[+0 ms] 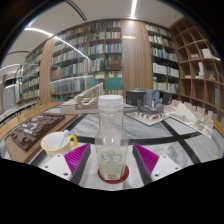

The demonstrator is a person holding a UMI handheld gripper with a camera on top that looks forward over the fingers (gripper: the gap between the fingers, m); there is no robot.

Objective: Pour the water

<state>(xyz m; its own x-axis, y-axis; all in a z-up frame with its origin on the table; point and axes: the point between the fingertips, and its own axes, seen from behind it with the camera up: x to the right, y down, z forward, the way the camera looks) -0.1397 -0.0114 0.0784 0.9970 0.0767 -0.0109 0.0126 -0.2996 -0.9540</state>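
Bookshelves (95, 50) are lining the room behind a table (190, 130). A clear bottle (112, 135) is standing upright between the gripper (113, 160) fingers, which are spread apart, gaps showing at either side.

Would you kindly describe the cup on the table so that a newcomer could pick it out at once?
Start at the long table in front of the bookshelves, where the clear bottle stands between the gripper fingers. The cup sits beside that bottle, just beyond one pink-padded finger. It alone is white with a yellow handle.
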